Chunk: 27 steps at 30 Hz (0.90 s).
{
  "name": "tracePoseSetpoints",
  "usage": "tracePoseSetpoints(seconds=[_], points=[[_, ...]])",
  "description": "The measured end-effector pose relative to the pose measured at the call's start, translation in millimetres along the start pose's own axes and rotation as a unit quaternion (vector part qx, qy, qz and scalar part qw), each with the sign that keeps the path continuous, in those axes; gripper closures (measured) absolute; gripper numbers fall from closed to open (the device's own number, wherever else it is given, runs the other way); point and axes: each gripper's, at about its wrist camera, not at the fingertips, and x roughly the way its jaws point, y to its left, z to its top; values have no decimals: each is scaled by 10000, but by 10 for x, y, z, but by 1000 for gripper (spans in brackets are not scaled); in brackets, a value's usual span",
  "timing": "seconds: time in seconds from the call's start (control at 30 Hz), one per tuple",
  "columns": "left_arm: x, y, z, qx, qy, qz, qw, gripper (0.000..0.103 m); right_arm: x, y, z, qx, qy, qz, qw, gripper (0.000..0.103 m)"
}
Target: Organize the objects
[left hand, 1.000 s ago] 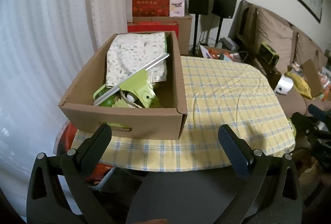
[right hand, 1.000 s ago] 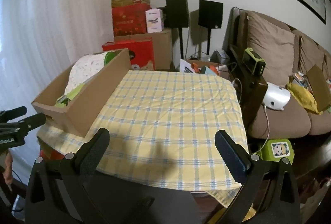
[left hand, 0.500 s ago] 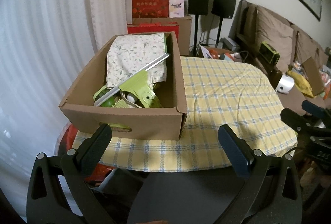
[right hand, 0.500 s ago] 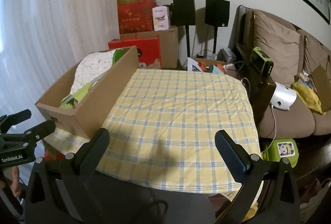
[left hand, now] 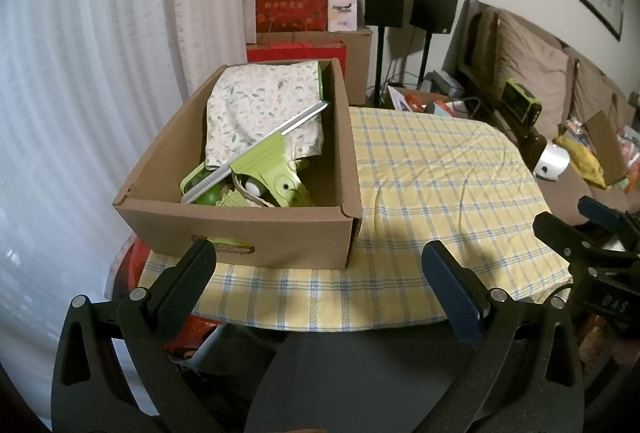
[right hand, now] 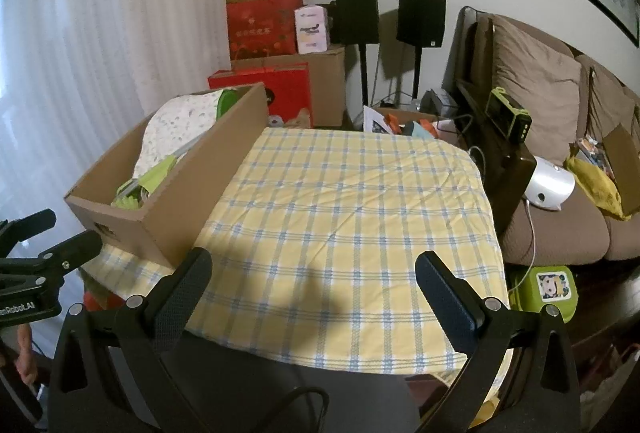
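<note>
**Status: nothing out of the box yet, both tongs empty**

- Left tongs point(left hand: 318, 269) hang just short of the near edge of the bench point(left hand: 440, 173), jaws wide apart, nothing between them. They line up roughly with the near wall of the cardboard box point(left hand: 256, 233), not touching it.
- Right tongs point(right hand: 314, 275) also spread wide and empty, over the near edge of the bench, facing the bare checked cloth point(right hand: 352, 209).
- The box sits on the left part of the bench, on the cloth. Everything to be organized is inside it: a leaf-print fabric piece point(left hand: 260, 109) leaning at the back, a green plastic tool point(left hand: 272, 169) with a silver rod point(left hand: 256, 153) lying diagonally across the top, and more green bits under it that are too jumbled to identify.
- The rest of the cloth is bare; no item is laid out on it.

Judgement: the task looks to be at its start, assuming the goal is unloading and sorting the contents onto the bench. If the goal is packing into the box, it could equally be finished; these views alone can't settle that. Likely first pick, if unloading: the rod and green tool, since they lie on top and pin down the rest.
</note>
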Motion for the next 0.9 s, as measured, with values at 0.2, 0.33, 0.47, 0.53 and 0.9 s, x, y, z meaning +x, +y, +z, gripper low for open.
tracePoseSetpoints(seconds=[0.2, 0.33, 0.47, 0.53, 0.9], points=[[-18, -9, -7, -12, -12, 12, 10000, 0, 0, 17, -6, -34, 3, 5, 10000, 1], [-9, -5, -5, -36, 9, 3, 10000, 0, 1, 19, -4, -42, 2, -6, 10000, 1], [-10, -11, -5, -28, 17, 27, 10000, 0, 1, 25, -2, -38, 5, 1, 10000, 1], [-12, -10, 0, -37, 18, 23, 10000, 0, -3, 23, -5, -49, 5, 8, 10000, 1], [5, 7, 15, -41, -3, 50, 10000, 0, -7, 37, 7, -63, 15, 22, 10000, 1]])
